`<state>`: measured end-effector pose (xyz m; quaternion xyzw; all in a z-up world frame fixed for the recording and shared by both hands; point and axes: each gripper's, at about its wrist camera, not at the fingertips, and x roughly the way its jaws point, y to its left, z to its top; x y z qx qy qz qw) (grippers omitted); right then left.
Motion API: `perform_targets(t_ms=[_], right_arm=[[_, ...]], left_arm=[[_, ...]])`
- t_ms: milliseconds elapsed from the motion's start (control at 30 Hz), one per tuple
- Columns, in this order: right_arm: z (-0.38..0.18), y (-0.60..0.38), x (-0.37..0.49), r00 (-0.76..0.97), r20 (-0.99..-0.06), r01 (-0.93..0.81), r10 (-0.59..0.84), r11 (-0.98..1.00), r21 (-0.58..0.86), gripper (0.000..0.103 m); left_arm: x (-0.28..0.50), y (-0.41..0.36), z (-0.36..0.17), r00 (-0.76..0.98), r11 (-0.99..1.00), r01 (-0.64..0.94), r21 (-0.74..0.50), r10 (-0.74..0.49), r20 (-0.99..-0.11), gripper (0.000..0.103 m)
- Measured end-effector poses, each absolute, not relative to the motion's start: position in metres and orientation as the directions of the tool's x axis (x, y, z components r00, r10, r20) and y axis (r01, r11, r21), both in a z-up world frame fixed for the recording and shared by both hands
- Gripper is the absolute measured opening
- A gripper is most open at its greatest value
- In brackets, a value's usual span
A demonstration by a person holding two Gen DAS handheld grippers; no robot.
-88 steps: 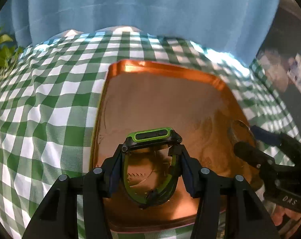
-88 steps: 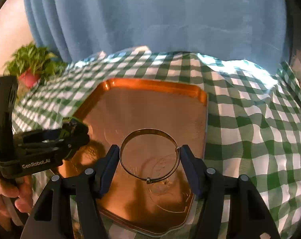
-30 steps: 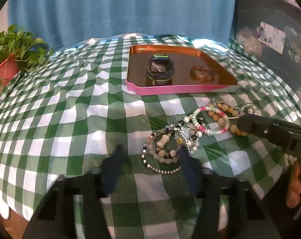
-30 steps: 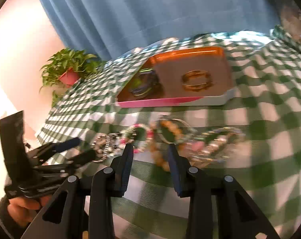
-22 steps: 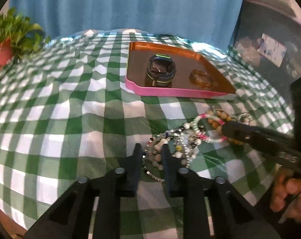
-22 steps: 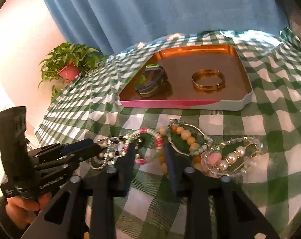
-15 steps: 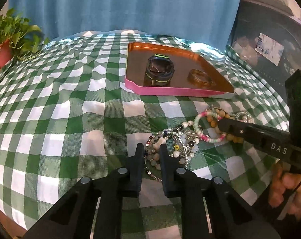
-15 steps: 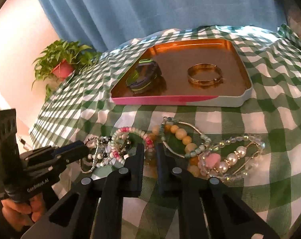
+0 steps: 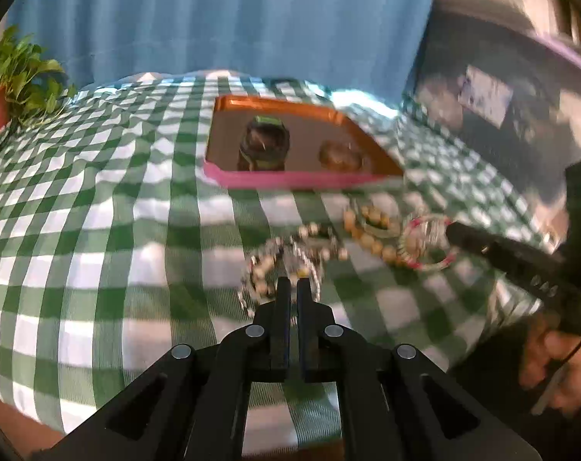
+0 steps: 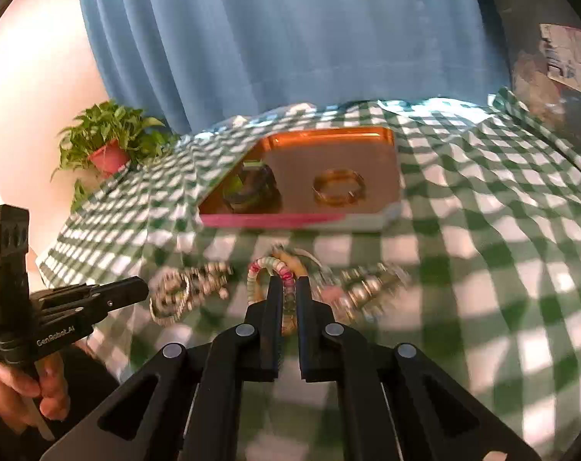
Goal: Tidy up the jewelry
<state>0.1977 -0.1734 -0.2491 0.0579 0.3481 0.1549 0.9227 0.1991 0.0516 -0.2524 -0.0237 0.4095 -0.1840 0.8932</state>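
My left gripper (image 9: 293,282) has its jaws closing on the near edge of a dark-and-white beaded bracelet (image 9: 280,265) on the checked cloth. The right wrist view shows the same bracelet (image 10: 175,296) at the left gripper's tip (image 10: 142,291). My right gripper (image 10: 288,279) is shut on a pink-and-white bead bracelet (image 10: 269,265), which rises in front of its fingers. Behind stands the copper tray (image 10: 275,221) with a pink front rim. A green-and-black watch (image 10: 250,188) and a gold bangle (image 10: 338,188) lie in it. A wooden-bead bracelet (image 9: 371,230) lies between the two grips.
A pearl-and-clear bead bracelet (image 10: 367,280) lies right of my right gripper. A potted plant (image 10: 106,142) stands at the far left table edge, and a blue curtain (image 10: 290,38) hangs behind. A person's hand (image 9: 555,357) holds the right gripper. The cloth's front edge is close below.
Both grippers went from open to shut, each onto a bracelet in the pile. The pink-and-white bracelet has moved right, away from the dark beaded one. Both views are blurred by motion.
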Motion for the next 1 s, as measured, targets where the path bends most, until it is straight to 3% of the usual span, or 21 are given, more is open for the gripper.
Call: perform_targets(t_ms=[233,367,533,567,633,700,733,767,867,1000], right_arm=[[-0.266,-0.18,0.187,0.66,-0.689,-0.195,0.3,0.954,0.229,0.006],[-0.276,-0.18,0.188,0.635,-0.72,-0.195,0.281,0.96,0.203,0.008],[-0.282,-0.174,0.197,0.627,-0.726,-0.202,0.283,0.959,0.199,0.023],[-0.282,-0.172,0.198,0.626,-0.725,-0.214,0.288,0.957,0.195,0.031],[-0.281,-0.163,0.197,0.624,-0.73,-0.241,0.28,0.957,0.161,0.036],[-0.281,-0.156,0.195,0.627,-0.738,-0.264,0.25,0.959,0.101,0.03],[-0.281,-0.155,0.195,0.625,-0.74,-0.271,0.249,0.958,0.094,0.022],[-0.281,-0.157,0.196,0.618,-0.742,-0.276,0.259,0.956,0.104,0.005],[-0.281,-0.17,0.197,0.607,-0.739,-0.26,0.292,0.952,0.163,0.006],[-0.276,-0.188,0.196,0.632,-0.721,-0.214,0.284,0.958,0.19,0.006]], left_arm=[[0.192,0.021,-0.267,0.569,0.927,0.369,-0.07,-0.285,-0.772,0.009],[0.196,0.017,-0.266,0.58,0.931,0.358,-0.067,-0.278,-0.766,0.011],[0.209,0.018,-0.267,0.57,0.928,0.359,-0.097,-0.301,-0.765,0.008],[0.211,0.019,-0.267,0.56,0.924,0.366,-0.111,-0.314,-0.767,0.002],[0.214,0.022,-0.267,0.55,0.922,0.359,-0.146,-0.335,-0.765,0.0],[0.214,0.025,-0.265,0.544,0.92,0.344,-0.187,-0.357,-0.759,0.0],[0.213,0.026,-0.262,0.551,0.92,0.34,-0.194,-0.362,-0.752,0.0],[0.21,0.027,-0.258,0.559,0.919,0.342,-0.197,-0.367,-0.743,0.0],[0.199,0.03,-0.245,0.604,0.926,0.34,-0.167,-0.35,-0.716,0.0],[0.204,0.042,-0.26,0.589,0.965,0.242,-0.097,-0.226,-0.776,0.003]])
